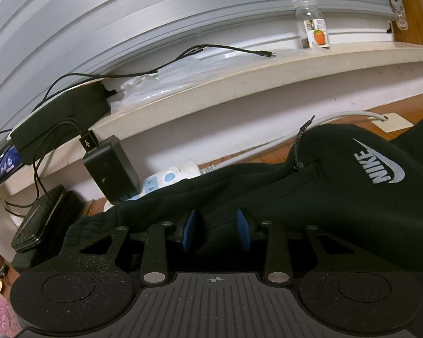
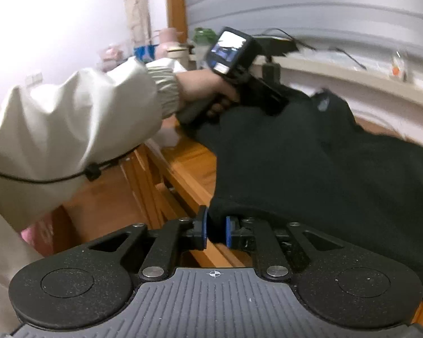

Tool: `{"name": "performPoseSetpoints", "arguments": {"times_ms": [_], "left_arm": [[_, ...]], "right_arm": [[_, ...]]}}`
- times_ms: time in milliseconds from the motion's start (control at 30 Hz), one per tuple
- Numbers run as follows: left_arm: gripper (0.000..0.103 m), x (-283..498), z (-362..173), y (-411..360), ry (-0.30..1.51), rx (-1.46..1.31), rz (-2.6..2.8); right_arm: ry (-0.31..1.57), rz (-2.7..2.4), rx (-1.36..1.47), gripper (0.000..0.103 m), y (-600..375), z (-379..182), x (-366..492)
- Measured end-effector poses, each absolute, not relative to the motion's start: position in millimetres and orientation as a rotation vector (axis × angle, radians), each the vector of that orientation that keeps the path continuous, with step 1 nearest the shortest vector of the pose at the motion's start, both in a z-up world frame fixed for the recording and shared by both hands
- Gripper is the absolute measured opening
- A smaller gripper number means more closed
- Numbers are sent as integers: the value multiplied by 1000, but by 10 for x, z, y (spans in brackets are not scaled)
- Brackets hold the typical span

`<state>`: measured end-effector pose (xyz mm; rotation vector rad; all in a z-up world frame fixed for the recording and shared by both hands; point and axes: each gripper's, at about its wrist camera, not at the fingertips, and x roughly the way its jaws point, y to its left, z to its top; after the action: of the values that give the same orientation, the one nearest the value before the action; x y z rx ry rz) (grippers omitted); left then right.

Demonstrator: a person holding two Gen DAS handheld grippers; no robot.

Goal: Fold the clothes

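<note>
A: What is hidden or hard to read here?

B: In the left wrist view, the black garment [image 1: 310,197] runs off the right edge of the frame, and the lower ends of the blue pads [image 1: 189,229] sink into dark cloth. The right wrist view is motion-blurred; items at upper centre on the sill are indistinct.

A: How are the hands and grippers posed?

B: In the right wrist view, a cream sleeve [image 2: 79,118] enters from the left, and the hand [image 2: 211,93] at upper centre grasps the handle of the left gripper [image 1: 217,229], pointing right and slightly down onto the garment [image 2: 310,169]. Its jaws stand partly apart with a fold of cloth between them, pinching it. At lower centre, the right gripper [image 2: 216,231] has its jaws nearly together, clamped on the garment's near corner at the table edge [image 2: 189,163].

A: Where does the garment lie, and what surrounds it?

B: It lies on the wooden table, filling centre to right. In the left wrist view, from left: a black case [image 1: 39,222], a charger [image 1: 110,169], a white power strip [image 1: 169,174] partly covered by cloth, the grey logo [image 1: 380,166], and a jar [image 1: 313,22] on the sill [image 1: 239,84] at upper right.
</note>
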<state>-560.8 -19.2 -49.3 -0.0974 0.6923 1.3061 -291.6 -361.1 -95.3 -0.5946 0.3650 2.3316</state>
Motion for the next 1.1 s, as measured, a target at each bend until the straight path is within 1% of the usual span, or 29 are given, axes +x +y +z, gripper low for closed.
{"name": "performPoseSetpoints", "arguments": {"times_ms": [67,167,200,267,333,400,433,467,567,600,633,833,867,900,1000,1100], "left_arm": [[37,-5608,-491,-204,694,-96,1308],[38,-5611,-504,-263,720,-61,1320],[38,-5634,-506,-293,723,-52,1323],[42,-5689,-503,-345,725,-46,1331],[44,-5729,-476,-377,715,-55,1336],[49,-5753,-442,-415,706,-64,1341],[56,-5732,-406,-443,703,-59,1347],[60,-5710,-369,-472,698,-55,1352],[61,-5591,-174,-582,609,-65,1306],[63,-5531,-107,-607,574,-76,1281],[67,-5439,-42,-620,545,-88,1249],[69,-4567,23,-513,517,-78,1099],[76,-4394,19,-501,515,-62,1077],[79,-4231,9,-494,507,-59,1052],[79,-3843,-78,-441,506,-111,979],[79,-3631,-281,-427,540,-120,929]], "right_arm": [[331,2352,-566,17,-3707,-864,-2750],[329,2275,-505,26,-3748,-802,-2312],[338,2227,-485,27,-3717,-801,-2141],[348,2102,-464,28,-3566,-827,-1784],[336,1975,-453,32,-3385,-852,-1443],[342,1861,-438,37,-3209,-886,-1132],[362,1821,-424,38,-3125,-898,-972],[374,1784,-409,39,-3056,-904,-829],[349,1706,-401,41,-2966,-928,-592],[343,1685,-399,42,-2942,-935,-523],[341,1664,-391,42,-2923,-941,-449],[341,1530,-329,44,-3014,-889,173],[342,1497,-325,45,-3067,-881,312],[346,1462,-325,47,-3116,-884,459],[359,1364,-337,49,-3240,-916,876],[344,1284,-376,50,-3304,-985,1217]]}}
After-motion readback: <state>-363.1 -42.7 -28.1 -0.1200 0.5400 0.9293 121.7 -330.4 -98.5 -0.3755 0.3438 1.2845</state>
